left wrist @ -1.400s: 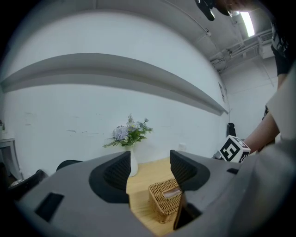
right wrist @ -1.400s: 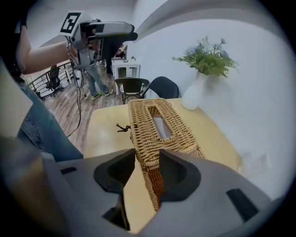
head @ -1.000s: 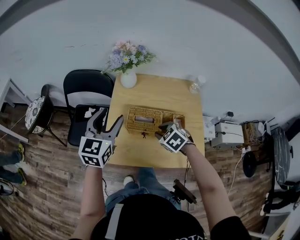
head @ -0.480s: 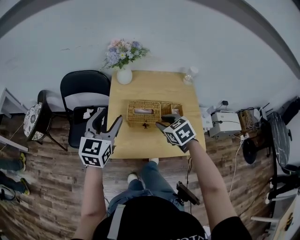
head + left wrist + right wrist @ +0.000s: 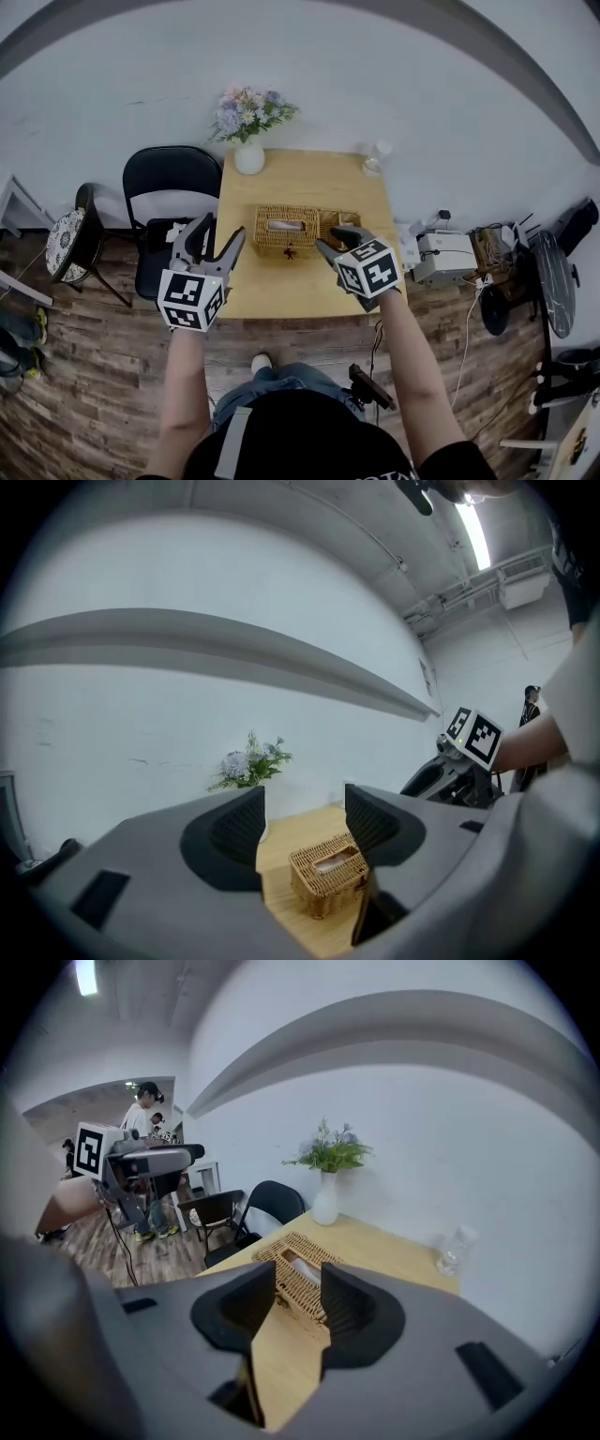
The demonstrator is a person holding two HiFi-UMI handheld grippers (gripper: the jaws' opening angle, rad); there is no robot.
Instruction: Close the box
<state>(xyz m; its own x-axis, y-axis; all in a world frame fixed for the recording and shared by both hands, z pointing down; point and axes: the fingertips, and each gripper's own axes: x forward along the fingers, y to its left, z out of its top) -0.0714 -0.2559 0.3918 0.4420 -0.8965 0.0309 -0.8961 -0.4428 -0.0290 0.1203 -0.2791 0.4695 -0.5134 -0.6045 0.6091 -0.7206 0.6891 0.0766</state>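
Grey left tongs, black-white marker cube

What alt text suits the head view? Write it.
Seen from above, a person holds two grippers beside a wicker box on a wooden table: the left gripper open and empty, the right gripper opening its jaws with nothing between them. A vase of flowers stands at the far edge.

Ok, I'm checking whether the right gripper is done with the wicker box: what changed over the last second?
The right gripper drew back from the right end of the wicker box toward the person; its jaws are opening with nothing between them. The left gripper stayed open and empty over the left edge of the table; the box and flower vase did not move.
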